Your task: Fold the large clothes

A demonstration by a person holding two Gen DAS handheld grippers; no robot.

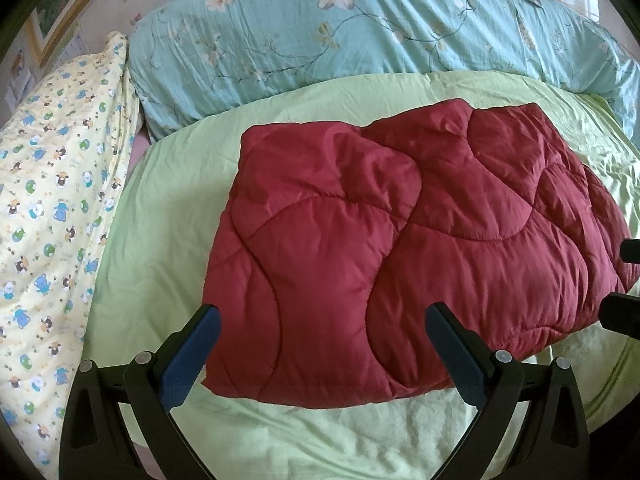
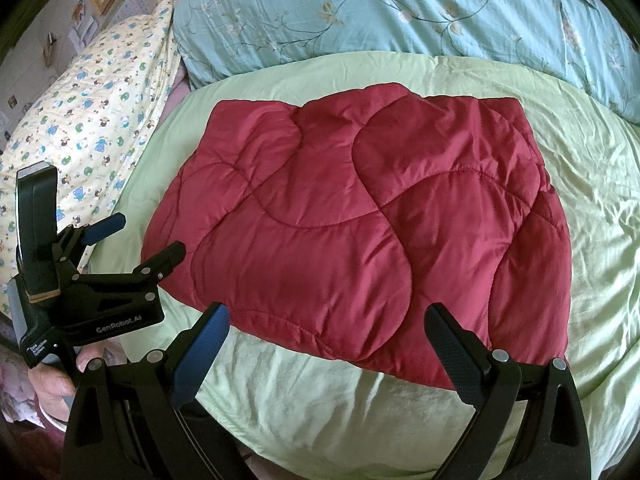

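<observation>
A dark red quilted padded garment (image 1: 400,240) lies folded into a thick rectangle on the light green bed cover (image 1: 160,240); it also shows in the right wrist view (image 2: 352,232). My left gripper (image 1: 320,320) is open and empty, raised over the garment's near left edge. My right gripper (image 2: 326,320) is open and empty, over the garment's near edge. In the right wrist view the left gripper (image 2: 140,236) appears at the left, open, beside the garment's left corner. The right gripper's black fingertips (image 1: 624,312) peek in at the right edge of the left wrist view.
A rolled turquoise floral duvet (image 1: 360,40) lies along the far side of the bed. A yellow bear-print pillow (image 1: 52,208) lies at the left. The green cover (image 2: 600,220) shows bare around the garment. A wall with framed pictures (image 1: 52,20) is at the far left.
</observation>
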